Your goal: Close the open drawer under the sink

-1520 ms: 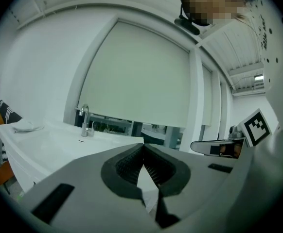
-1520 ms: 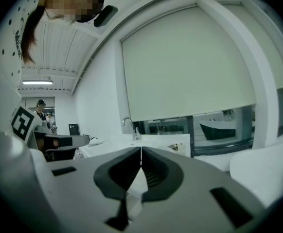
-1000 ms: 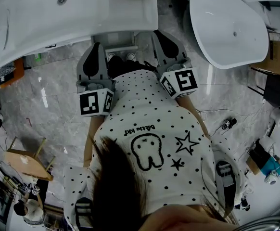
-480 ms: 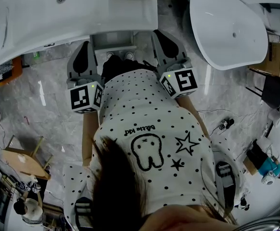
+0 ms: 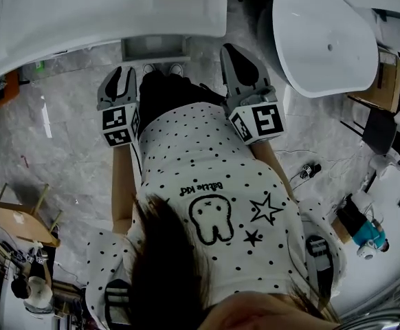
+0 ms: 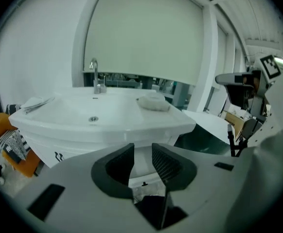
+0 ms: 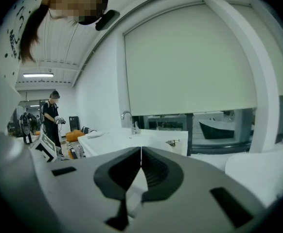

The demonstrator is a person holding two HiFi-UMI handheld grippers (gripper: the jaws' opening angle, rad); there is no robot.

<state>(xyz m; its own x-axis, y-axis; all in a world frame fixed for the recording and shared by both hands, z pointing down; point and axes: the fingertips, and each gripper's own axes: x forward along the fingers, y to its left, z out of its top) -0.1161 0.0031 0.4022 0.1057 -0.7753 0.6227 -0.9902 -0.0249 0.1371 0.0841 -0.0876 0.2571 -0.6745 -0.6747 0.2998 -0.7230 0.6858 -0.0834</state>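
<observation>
Left gripper view: my left tool [image 6: 142,149] has just been opening, jaws apart and empty; I should press it flat on the drawer [image 5: 155,48] straight ahead, under the sink [image 6: 83,115], pushing evenly.

Soft, even light is filling the room. A ceiling lamp [image 7: 38,74] is glowing far left, the marble floor [image 5: 61,158] is reflecting pale streaks, and fisheye lenses are bending and darkening the edges.
</observation>
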